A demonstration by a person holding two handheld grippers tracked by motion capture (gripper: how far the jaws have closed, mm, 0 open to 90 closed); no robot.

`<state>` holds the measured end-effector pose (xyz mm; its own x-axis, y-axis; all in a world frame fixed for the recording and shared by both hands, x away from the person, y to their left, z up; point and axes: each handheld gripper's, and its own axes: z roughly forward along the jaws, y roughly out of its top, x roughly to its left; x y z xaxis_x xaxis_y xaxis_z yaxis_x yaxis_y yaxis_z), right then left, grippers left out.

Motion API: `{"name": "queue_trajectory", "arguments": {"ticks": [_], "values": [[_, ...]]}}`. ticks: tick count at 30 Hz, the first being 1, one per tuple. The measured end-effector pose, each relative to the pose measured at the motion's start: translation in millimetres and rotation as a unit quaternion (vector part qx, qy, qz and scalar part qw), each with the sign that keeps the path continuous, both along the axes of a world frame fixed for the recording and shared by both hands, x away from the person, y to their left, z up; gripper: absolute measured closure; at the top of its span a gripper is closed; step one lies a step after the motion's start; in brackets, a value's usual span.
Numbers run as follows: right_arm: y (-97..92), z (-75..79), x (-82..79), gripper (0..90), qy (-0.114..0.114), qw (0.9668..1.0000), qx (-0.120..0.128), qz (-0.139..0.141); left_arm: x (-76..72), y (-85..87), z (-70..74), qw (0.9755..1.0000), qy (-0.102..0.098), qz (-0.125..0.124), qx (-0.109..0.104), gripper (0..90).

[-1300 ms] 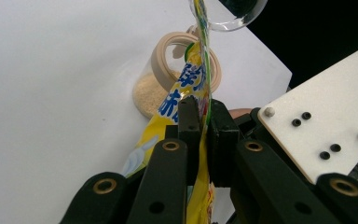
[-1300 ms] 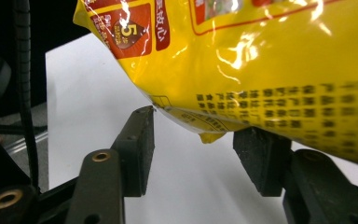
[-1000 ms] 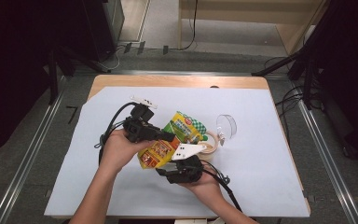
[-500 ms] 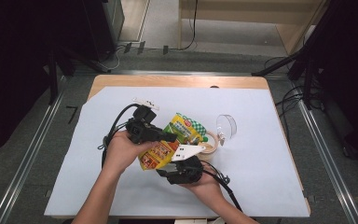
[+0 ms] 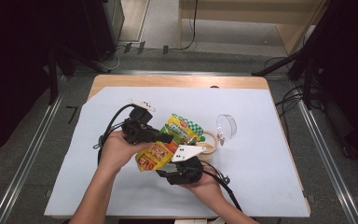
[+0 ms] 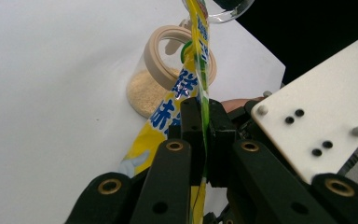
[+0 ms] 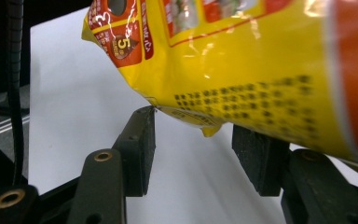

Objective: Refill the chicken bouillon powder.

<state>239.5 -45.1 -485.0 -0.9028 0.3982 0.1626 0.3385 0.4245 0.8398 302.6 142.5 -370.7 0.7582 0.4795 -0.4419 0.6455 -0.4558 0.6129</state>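
Observation:
A yellow and green food pouch (image 5: 157, 151) is held up over the white sheet at the middle of the table. My left gripper (image 5: 168, 138) comes in from the left and is shut on the pouch's thin edge (image 6: 196, 70); its jaws have just closed tighter on that edge. In the left gripper view, my left gripper (image 6: 203, 114) has both pads flat against the film. My right gripper (image 5: 164, 171) sits just below the pouch. In the right gripper view, my right gripper (image 7: 200, 140) stands open, and the pouch's lower corner (image 7: 212, 129) hangs between the pads without being pressed.
An open clear jar (image 5: 209, 147) with a beige rim stands just right of the pouch, with tan powder in the jar (image 6: 151, 88). Its clear lid (image 5: 226, 125) lies beyond it. The white sheet (image 5: 270, 168) covers most of the wooden table (image 5: 177, 81).

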Motion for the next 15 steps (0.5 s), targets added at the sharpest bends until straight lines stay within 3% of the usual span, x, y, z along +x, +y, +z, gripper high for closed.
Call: {"name": "queue_trajectory", "arguments": {"ticks": [8, 15], "values": [[-2.5, 3.5, 0.0, 49.5, -0.005, 0.9999, 0.014, -0.002, 1.7, 13.1, 3.6, 0.9997, 0.003, 0.01, -0.024, 88.5], [-4.8, 4.9, 2.1, 48.5, -0.001, 0.9998, 0.018, -0.009, 2.1, 23.7, 6.4, 0.9987, -0.014, 0.026, -0.041, 88.3]]}}
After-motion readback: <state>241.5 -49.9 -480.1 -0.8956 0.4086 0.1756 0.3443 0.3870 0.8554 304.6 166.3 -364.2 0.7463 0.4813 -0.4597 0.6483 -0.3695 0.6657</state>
